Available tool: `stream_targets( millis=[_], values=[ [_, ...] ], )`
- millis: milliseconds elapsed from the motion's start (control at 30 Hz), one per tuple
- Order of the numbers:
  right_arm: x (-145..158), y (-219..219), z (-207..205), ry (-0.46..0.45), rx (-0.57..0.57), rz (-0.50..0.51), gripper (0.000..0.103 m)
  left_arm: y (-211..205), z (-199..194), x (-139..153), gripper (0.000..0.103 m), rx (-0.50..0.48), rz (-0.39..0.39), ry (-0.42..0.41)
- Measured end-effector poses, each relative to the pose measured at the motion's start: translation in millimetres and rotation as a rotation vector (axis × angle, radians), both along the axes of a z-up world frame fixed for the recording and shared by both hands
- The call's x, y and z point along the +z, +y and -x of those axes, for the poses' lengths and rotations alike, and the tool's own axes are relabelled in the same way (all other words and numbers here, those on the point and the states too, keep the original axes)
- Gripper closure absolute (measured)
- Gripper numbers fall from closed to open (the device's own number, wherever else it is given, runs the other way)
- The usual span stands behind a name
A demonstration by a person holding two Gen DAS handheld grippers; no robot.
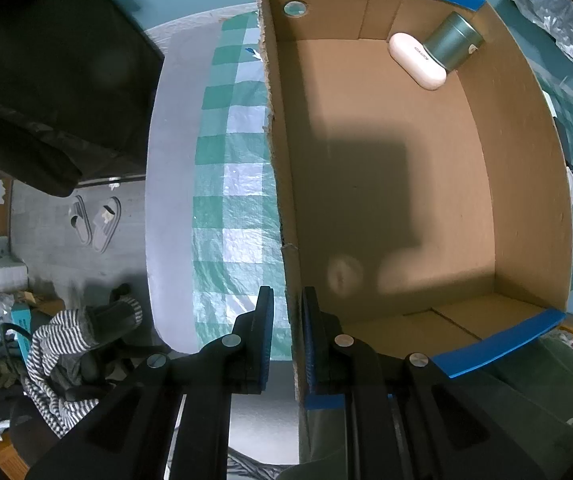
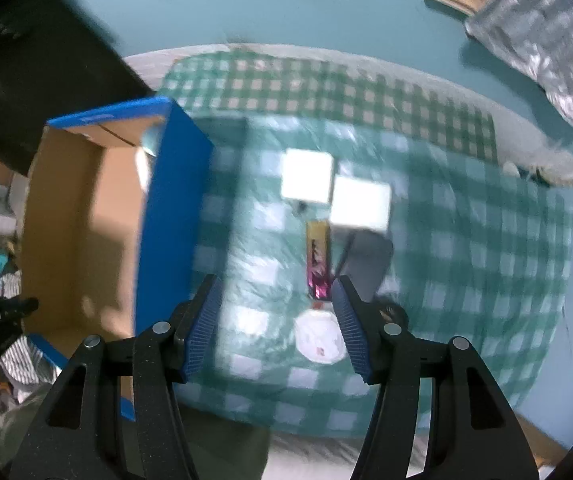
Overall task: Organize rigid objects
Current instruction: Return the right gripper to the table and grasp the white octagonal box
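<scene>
A cardboard box with blue edges point(image 1: 526, 184) stands on the green checked tablecloth point(image 1: 230, 160). My left gripper point(image 1: 288, 340) is shut on the box's left wall near its front corner. Inside, at the far right, lie a white oval case point(image 1: 416, 60) and a grey-green tin point(image 1: 452, 42). In the blurred right wrist view my right gripper point(image 2: 276, 328) is open and empty above the cloth point(image 2: 466, 260), to the right of the box point(image 2: 170, 208). Ahead of it lie two white square boxes point(image 2: 306, 176), a yellow-and-pink packet point(image 2: 318, 260), a white round object point(image 2: 320, 338) and a grey object point(image 2: 368, 258).
The table's pale edge point(image 1: 170, 184) runs along the left. Below it are slippers point(image 1: 94, 222), a striped garment on a chair point(image 1: 62, 344) and floor clutter. A dark mass point(image 1: 54, 72) looms at upper left. A silver foil bag point(image 2: 542, 40) lies at the back right.
</scene>
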State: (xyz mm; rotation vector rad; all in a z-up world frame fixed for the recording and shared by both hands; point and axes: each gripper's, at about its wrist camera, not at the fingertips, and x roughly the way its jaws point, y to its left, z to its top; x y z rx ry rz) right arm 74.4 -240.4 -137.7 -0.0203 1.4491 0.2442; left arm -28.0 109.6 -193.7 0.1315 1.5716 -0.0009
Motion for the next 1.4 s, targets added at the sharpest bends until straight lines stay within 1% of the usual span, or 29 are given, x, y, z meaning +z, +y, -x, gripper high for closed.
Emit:
stream_targets(
  millis=[133,333,533,567,633,767,900,1033,1300,1400],
  values=[
    [-22.3,-15.8,9.3,0.036,-0.043,-0.003,0.045,-0.1,0.4,0.0,0.089,0.001,0.0,0.0],
    [-52.7,-26.9,19.9,0.068,-0.062,-0.005,0.045,-0.8,1.4,-0.6,0.089,0.007,0.001,0.002],
    [-80.8,-26.5,27.1,0.08,-0.026,0.018,0.045,2.1,2.0,-2.4,0.089,0.013,-0.003,0.01],
    [-84.5,-26.4,28.4,0.085,-0.021,0.021,0.042,2.1,2.1,-2.5,0.089,0.014,-0.002,0.01],
    [-89.7,-25.4,30.7,0.072,-0.009,0.035,0.042,2.9,1.6,-2.4,0.089,0.013,-0.003,0.011],
    [-102.1,-25.2,34.9,0.101,-0.007,0.059,0.042,3.3,1.9,-2.3,0.089,0.014,-0.004,0.01],
    [-109.4,-25.0,42.8,0.13,-0.022,0.03,0.041,3.2,2.7,-1.8,0.089,0.013,-0.001,0.009],
    [-110.2,-22.3,50.6,0.126,-0.02,0.037,0.041,4.0,3.7,-2.8,0.089,0.011,-0.001,0.014],
    [-107.5,-15.4,57.5,0.133,-0.006,-0.014,0.041,3.1,3.5,-4.0,0.089,0.01,-0.003,0.016],
    [-110.0,-12.6,57.7,0.133,-0.013,-0.002,0.041,3.0,3.5,-4.3,0.089,0.01,-0.003,0.015]
  ],
)
